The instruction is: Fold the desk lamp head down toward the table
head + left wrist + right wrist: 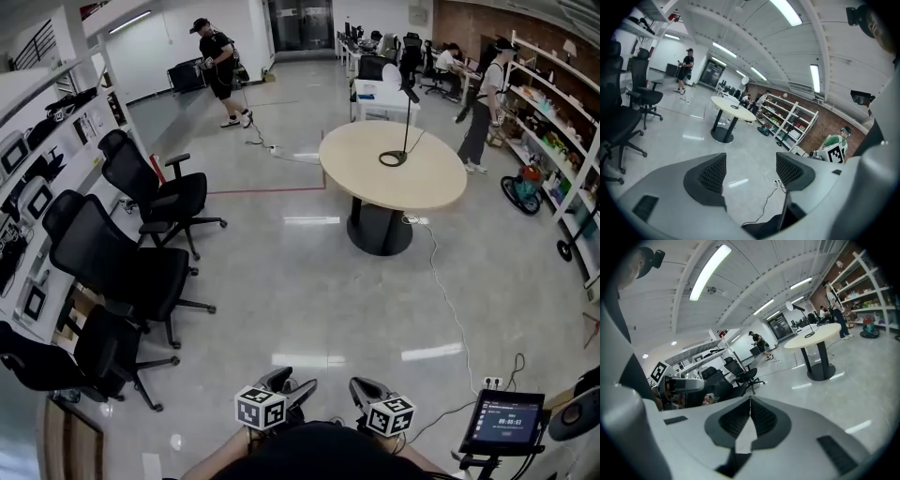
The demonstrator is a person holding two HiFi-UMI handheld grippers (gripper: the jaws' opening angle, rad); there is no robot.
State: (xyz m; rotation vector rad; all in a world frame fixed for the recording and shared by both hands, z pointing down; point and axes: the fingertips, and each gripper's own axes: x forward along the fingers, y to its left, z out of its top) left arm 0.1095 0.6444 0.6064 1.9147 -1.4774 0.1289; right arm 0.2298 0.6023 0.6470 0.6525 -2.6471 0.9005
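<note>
Both hand-held tools sit at the very bottom of the head view, half cut off by the wearer's dark head (the hands behind them barely show). The left gripper [750, 171] has its jaws standing apart with only shiny grey floor and a trailing black cord seen through the gap. The right gripper [750, 414] has its ribbed pads pressed together on nothing. The slim black desk lamp with a ring-shaped base [404, 122] is well ahead of both grippers, far across the floor and a little to the right. It stands on the round pale-wood table with a black pedestal [366, 183]. Its stem rises upright and the pale round head sits high above the tabletop, but it is too small to make out the hinge or how the head tilts. A white cable [448, 295] runs over the floor from the pedestal back toward the right gripper. Just right of that gripper is a small dark screen on a stand [505, 420], its print unreadable. Black office chairs [141, 272] crowd the space ahead and left of the left gripper. Two people stand far beyond the table.
</note>
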